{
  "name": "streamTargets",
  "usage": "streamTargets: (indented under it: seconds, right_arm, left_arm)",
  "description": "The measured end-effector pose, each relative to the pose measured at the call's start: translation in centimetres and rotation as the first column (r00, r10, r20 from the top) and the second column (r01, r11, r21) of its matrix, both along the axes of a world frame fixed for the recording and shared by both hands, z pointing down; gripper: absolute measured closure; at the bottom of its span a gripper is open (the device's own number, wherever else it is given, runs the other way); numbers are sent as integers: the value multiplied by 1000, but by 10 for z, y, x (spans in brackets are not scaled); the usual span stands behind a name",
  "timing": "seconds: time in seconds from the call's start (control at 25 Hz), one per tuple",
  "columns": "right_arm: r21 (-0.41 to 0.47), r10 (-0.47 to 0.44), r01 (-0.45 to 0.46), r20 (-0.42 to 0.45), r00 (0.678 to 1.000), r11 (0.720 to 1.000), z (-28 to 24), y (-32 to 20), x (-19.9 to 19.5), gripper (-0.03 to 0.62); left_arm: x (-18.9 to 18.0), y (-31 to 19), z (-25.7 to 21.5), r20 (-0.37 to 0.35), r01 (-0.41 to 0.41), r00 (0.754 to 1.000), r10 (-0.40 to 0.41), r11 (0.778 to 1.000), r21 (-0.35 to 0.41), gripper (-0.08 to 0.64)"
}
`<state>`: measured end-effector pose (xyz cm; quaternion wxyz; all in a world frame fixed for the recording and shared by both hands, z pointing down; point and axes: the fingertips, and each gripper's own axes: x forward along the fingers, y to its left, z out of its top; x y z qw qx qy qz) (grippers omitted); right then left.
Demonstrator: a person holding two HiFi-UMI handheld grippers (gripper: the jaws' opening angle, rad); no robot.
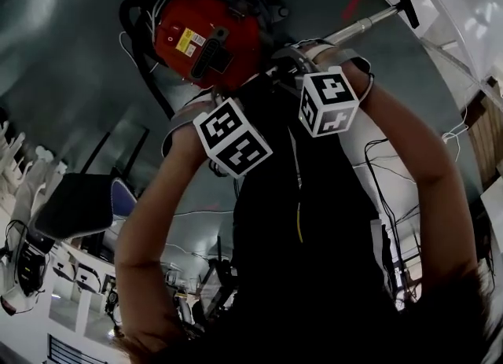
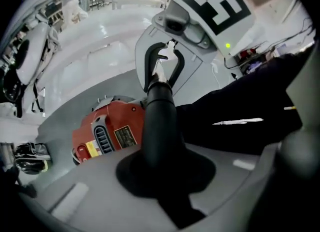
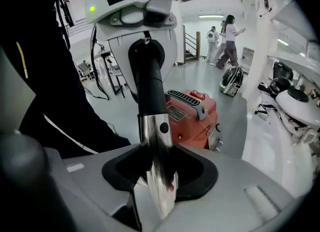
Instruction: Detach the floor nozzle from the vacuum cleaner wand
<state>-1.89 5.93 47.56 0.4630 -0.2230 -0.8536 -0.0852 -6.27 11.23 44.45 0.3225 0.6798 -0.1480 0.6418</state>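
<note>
The red vacuum cleaner body [image 1: 206, 40] stands on the grey floor. From it a chrome wand [image 1: 361, 26] runs up and right to the black floor nozzle [image 1: 405, 4], which is still on the wand's end. My left gripper [image 2: 165, 176] is shut on the black hose handle [image 2: 160, 121]. My right gripper [image 3: 160, 176] is shut on the chrome wand [image 3: 159, 161] just below that handle. In the head view both marker cubes sit close together, the left gripper [image 1: 232, 136] beside the right gripper [image 1: 328, 101], and they hide the jaws. The nozzle shows in neither gripper view.
The vacuum's black hose [image 1: 141, 48] loops at its left side. Thin cables [image 1: 377, 166] trail over the floor on the right. Two people [image 3: 227, 38] stand far off, with bags [image 3: 232, 80] on the floor near them. White equipment [image 3: 295, 100] lines the right side.
</note>
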Motion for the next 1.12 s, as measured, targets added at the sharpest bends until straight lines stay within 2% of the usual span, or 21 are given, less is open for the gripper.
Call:
streamTargets:
  seconds: [0.16,0.36,0.48,0.6,0.68,0.84,0.96,1.08,1.12]
  right_arm:
    - [1,28,-28,-50,998,1000,-8,25,5,426]
    - [-107,70,-77,-68,995,991,-24,69,-8,430]
    - [-148,106,-115,-69,992,982,-15,85,-15,430]
    - [-129,140,-150,-85,986,980,5,84,-16,430]
    - [-104,151,-161,-96,984,982,12,81,-19,430]
    - [-52,159,-165,-108,981,985,17,83,-22,430]
    - [-40,151,-156,-108,983,987,18,94,-22,430]
    - [-39,142,-146,-99,985,988,18,100,-20,430]
    - [-35,140,-144,-99,985,989,18,100,-19,430]
  left_arm:
    - [0,21,-4,-21,-69,997,70,997,40,508]
    - [-24,51,-12,-66,-165,983,169,984,64,511]
    - [-35,59,-4,-19,-223,974,225,972,72,511]
    - [-37,53,9,57,-277,960,273,958,77,506]
    - [-41,49,15,84,-289,956,282,953,92,500]
    - [-40,48,22,95,-262,963,252,957,121,472]
    - [-19,50,26,81,-237,970,229,964,117,389]
    - [-8,56,28,71,-252,967,246,964,86,391]
    - [-7,57,28,71,-269,962,264,959,90,414]
